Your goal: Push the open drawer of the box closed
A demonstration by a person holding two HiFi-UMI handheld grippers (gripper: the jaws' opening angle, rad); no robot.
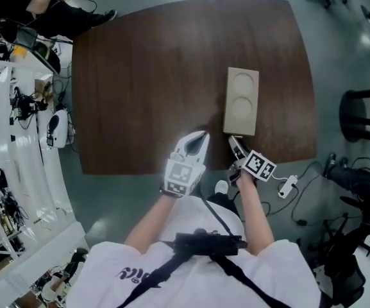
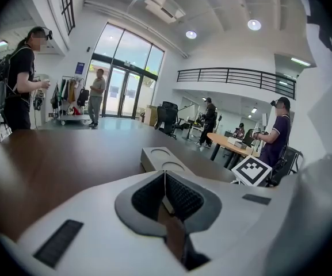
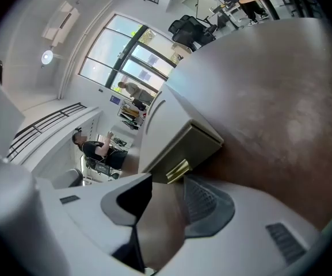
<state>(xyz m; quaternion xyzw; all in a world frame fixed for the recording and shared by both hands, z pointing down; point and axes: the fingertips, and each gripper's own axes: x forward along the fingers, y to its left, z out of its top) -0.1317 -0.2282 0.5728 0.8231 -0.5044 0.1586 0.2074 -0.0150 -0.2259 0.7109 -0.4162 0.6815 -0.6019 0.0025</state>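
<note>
Two claws at the box near the counter's near edge

Head view: the beige box (image 1: 241,101) lay on the brown counter (image 1: 146,76) towards its near right corner, one short end turned to the near edge. The right claw (image 1: 234,141) pointed at that end, and the left claw (image 1: 201,136) hovered just beside it over the near edge. Left gripper view: the left claw's jaws were pressed together with nothing between them, and the box lay ahead of them on the counter. Right gripper view: the right claw's jaws stood apart and gripped nothing. The drawer (image 3: 189,145) faced them, and its brass handle (image 3: 177,169) was just at their tips. How far the drawer stood out could not be told.
</note>
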